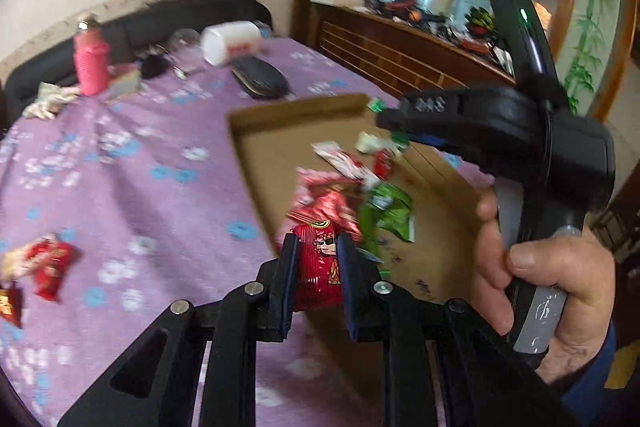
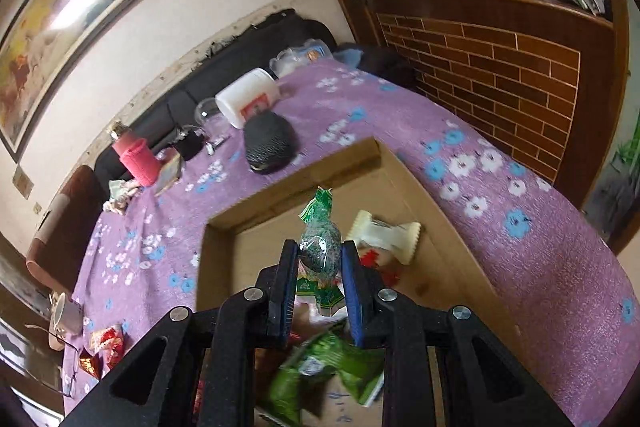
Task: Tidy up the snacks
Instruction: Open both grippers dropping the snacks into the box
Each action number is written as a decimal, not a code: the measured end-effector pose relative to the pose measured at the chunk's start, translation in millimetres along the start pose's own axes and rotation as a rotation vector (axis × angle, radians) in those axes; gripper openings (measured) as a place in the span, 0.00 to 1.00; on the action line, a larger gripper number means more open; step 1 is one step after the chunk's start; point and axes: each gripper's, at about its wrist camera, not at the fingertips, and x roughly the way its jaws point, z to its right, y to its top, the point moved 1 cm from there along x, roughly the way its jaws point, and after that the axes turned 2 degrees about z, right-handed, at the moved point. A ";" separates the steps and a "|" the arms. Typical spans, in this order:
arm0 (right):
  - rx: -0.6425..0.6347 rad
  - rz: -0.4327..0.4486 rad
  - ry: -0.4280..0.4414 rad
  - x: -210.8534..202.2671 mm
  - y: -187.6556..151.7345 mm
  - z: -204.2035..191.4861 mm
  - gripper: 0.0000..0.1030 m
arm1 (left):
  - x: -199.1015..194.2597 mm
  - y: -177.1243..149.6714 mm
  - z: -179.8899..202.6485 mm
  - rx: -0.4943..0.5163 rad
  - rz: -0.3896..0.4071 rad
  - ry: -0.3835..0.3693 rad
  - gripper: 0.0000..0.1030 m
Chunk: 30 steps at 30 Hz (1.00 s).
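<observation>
At 9 o'clock in the left wrist view, a few small red packets point(image 1: 48, 267) lie loose on the purple flowered cloth point(image 1: 132, 163) that covers the table. At about 11 o'clock a pink bottle point(image 1: 91, 61) stands upright, and near 12 o'clock a white jar point(image 1: 230, 41) lies on its side, with a black oval object point(image 1: 260, 79) just beside it.

In the middle, the left gripper point(image 1: 317, 263) is pinching a red snack packet point(image 1: 318, 275) with a face printed on it; both pads press on its sides. The packet is held at the near left edge of the shallow cardboard box point(image 1: 256, 135). Inside the box, at 1 to 3 o'clock from the gripper, lie more snacks: another red packet point(image 1: 324, 203), a green packet point(image 1: 386, 211) and a small white one point(image 1: 370, 142).

At 3 o'clock a hand point(image 1: 548, 291) grips the handle of the right tool.

In the right wrist view, the right gripper point(image 2: 320, 259) is closed on a green wrapped candy point(image 2: 320, 251), holding it upright above the box floor point(image 2: 256, 251). A white wrapped snack point(image 2: 386, 235) lies at 2 o'clock from it, and a green bag point(image 2: 320, 371) lies blurred at 6 o'clock below the fingers.
</observation>
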 end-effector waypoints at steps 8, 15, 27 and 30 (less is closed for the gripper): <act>0.013 -0.056 -0.023 11.6 -1.6 5.7 0.23 | 21.7 -8.4 18.3 0.024 -0.050 -0.066 0.19; -0.020 -0.012 -0.070 4.3 -0.4 1.4 0.23 | 7.2 -5.4 16.4 0.018 -0.013 -0.059 0.44; -0.210 0.218 0.148 -41.0 -11.7 -51.0 0.25 | -66.3 -13.3 -50.6 -0.082 0.080 0.061 0.52; -0.342 0.150 0.255 -37.0 -32.2 -86.1 0.25 | -93.1 -28.8 -99.9 -0.177 0.082 0.136 0.52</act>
